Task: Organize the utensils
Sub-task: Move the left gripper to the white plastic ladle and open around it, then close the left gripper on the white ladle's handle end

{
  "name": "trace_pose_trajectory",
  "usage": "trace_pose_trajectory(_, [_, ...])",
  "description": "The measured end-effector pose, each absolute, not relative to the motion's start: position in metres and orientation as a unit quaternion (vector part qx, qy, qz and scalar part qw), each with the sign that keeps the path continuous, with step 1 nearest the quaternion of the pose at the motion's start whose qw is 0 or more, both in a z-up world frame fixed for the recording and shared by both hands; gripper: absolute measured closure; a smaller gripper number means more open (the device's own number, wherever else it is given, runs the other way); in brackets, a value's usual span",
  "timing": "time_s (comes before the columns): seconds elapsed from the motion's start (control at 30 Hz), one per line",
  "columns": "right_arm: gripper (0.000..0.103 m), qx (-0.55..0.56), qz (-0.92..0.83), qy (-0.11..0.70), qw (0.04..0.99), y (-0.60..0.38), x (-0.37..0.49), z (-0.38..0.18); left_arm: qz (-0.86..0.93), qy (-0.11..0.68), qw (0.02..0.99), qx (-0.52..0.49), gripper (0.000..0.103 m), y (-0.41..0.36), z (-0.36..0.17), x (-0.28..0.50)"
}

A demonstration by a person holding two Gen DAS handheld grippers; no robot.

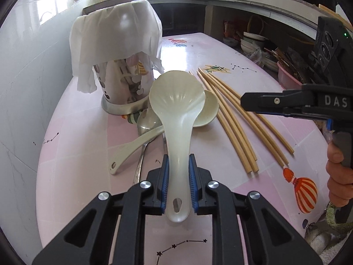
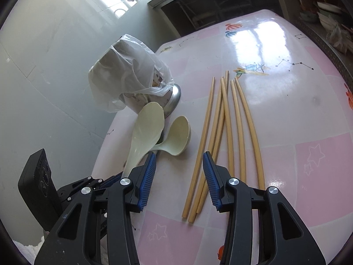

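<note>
1. my left gripper is clamped on the handle of the white rice paddle, blue pads pressing both sides just above the hanging hole. the paddle's head is raised and points toward the metal holder.
2. the holder stands near the wall under a white plastic bag, so its mouth is hidden from me. i judge that bag has to come off or be lifted before anything goes in.
3. my right gripper is wide open and holds nothing, hovering just above the near ends of the chopsticks. it is free to deal with the bag.
4. i keep the paddle clear of the pale ladle and the steel spoon lying beneath it on the pink table.
5. i tip the paddle handle-down, slowly, so it does not slip in the pads.
</note>
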State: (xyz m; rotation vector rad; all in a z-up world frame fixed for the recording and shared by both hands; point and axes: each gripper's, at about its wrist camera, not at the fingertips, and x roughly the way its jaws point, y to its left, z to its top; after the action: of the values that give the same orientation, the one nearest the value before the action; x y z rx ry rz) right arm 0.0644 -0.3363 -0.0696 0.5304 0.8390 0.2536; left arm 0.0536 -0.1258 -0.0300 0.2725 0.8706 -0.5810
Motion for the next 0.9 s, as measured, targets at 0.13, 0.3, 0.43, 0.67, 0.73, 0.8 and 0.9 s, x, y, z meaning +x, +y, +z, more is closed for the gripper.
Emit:
trace_pose_trajectory(0.13, [0.06,0.255,0.13,0.403,0.869,-0.334,0.062,-0.071,-0.289,0.446,0.839,0.113,0.087,-0.122,-0.024,0.037])
trace_pose_trajectory(0.3, [0.06,0.251,0.145,0.413,0.864,-0.325,0.058,-0.075,-0.291,0.505,0.808,0.082,0.087,-0.115,-0.037,0.014])
trace_pose_trajectory(0.43, [0.06,0.243,0.153,0.417,0.862,-0.318,0.054,-0.074,-0.289,0.526,0.796,0.08,0.087,-0.114,-0.046,0.0])
trace_pose_trajectory(0.67, [0.06,0.24,0.151,0.41,0.867,-0.325,0.045,-0.069,-0.303,0.505,0.807,0.038,0.058,-0.106,-0.028,0.007])
trace_pose_trajectory(0.73, [0.06,0.242,0.149,0.411,0.866,-0.329,0.043,-0.07,-0.309,0.492,0.812,0.049,0.058,-0.11,-0.02,0.012])
trace_pose_trajectory(0.8, [0.06,0.244,0.149,0.412,0.865,-0.331,0.04,-0.071,-0.311,0.48,0.817,0.07,0.058,-0.117,-0.015,0.021])
trace_pose_trajectory(0.9, [0.06,0.243,0.15,0.412,0.865,-0.336,0.037,-0.071,-0.319,0.465,0.82,0.105,0.058,-0.129,-0.015,0.036])
